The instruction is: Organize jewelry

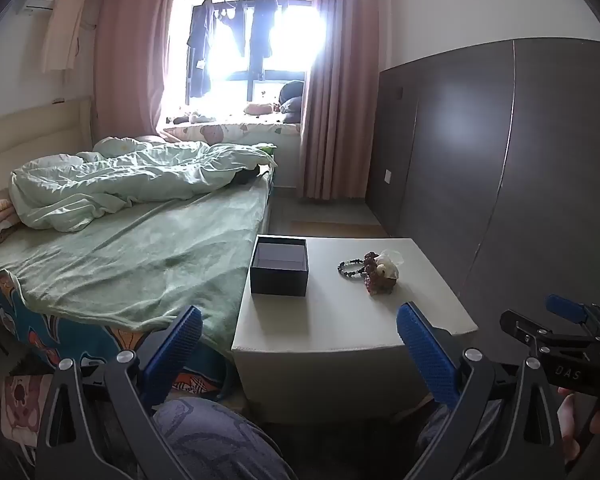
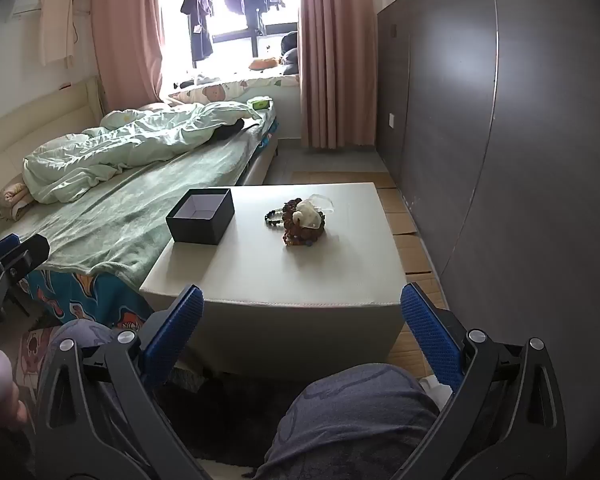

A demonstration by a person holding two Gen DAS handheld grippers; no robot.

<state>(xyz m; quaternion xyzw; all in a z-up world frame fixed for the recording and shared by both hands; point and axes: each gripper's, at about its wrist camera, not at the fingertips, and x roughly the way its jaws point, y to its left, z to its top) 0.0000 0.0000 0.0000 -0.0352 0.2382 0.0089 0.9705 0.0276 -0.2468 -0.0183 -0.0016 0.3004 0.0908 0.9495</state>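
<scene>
A pile of jewelry [image 1: 378,272] lies on the white table [image 1: 340,320]: a dark bead bracelet [image 1: 350,269], brown-red beads and a pale piece. It also shows in the right wrist view [image 2: 302,218]. An open, empty dark box [image 1: 279,266] stands on the table's left part, also in the right wrist view [image 2: 201,218]. My left gripper [image 1: 300,332] is open and empty, held before the table's near edge. My right gripper [image 2: 302,312] is open and empty, also short of the table. The right gripper shows at the left view's right edge [image 1: 560,332].
A bed with a green sheet [image 1: 132,252] touches the table's left side. A dark wardrobe wall [image 1: 520,160] runs along the right. My knees [image 2: 352,412] are below the grippers. Window and pink curtains [image 1: 332,100] are at the back.
</scene>
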